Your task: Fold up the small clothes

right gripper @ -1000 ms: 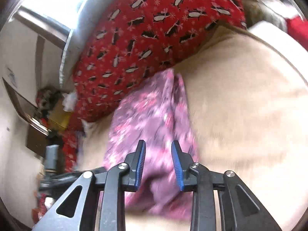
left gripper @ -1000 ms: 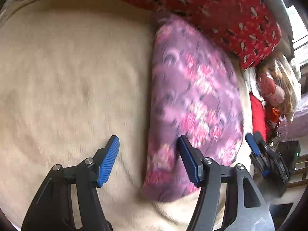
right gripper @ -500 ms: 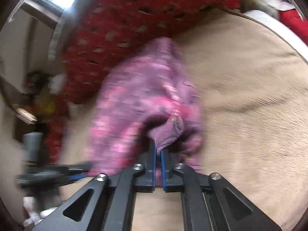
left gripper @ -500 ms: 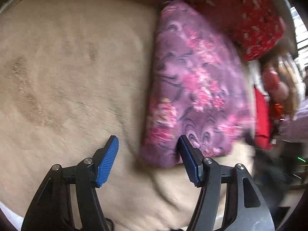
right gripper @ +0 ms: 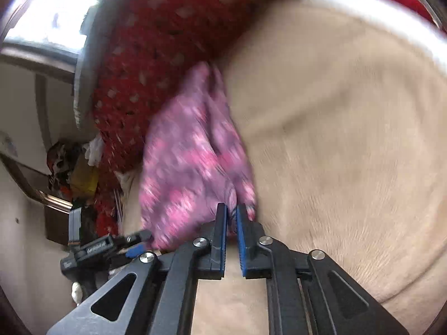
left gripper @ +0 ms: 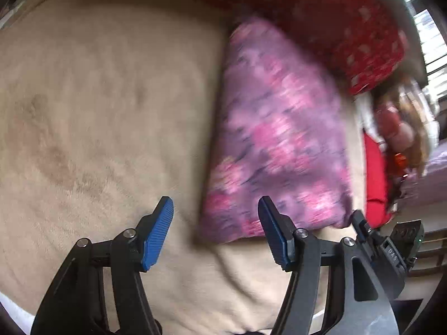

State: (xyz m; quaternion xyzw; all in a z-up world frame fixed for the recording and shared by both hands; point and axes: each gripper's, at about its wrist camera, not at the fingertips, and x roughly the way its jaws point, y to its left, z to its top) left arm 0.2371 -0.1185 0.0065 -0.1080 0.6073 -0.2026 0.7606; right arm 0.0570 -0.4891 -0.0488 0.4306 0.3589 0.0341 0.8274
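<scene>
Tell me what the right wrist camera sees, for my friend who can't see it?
The right gripper pinches the near edge of a purple flowered cloth lying on a beige blanket. A red patterned pillow sits behind.

beige blanket (left gripper: 97, 111) | on it: purple floral garment (left gripper: 279, 139), red pillow (left gripper: 349, 28)

Black angular fingers (left gripper: 156, 237) carry ribbed blue pads (right gripper: 222, 240) (silver screws at the joints).

No text can be read for certain: small white lettering sits on the black left gripper (right gripper: 134, 247) body in the right wrist view, too blurred to make out.
</scene>
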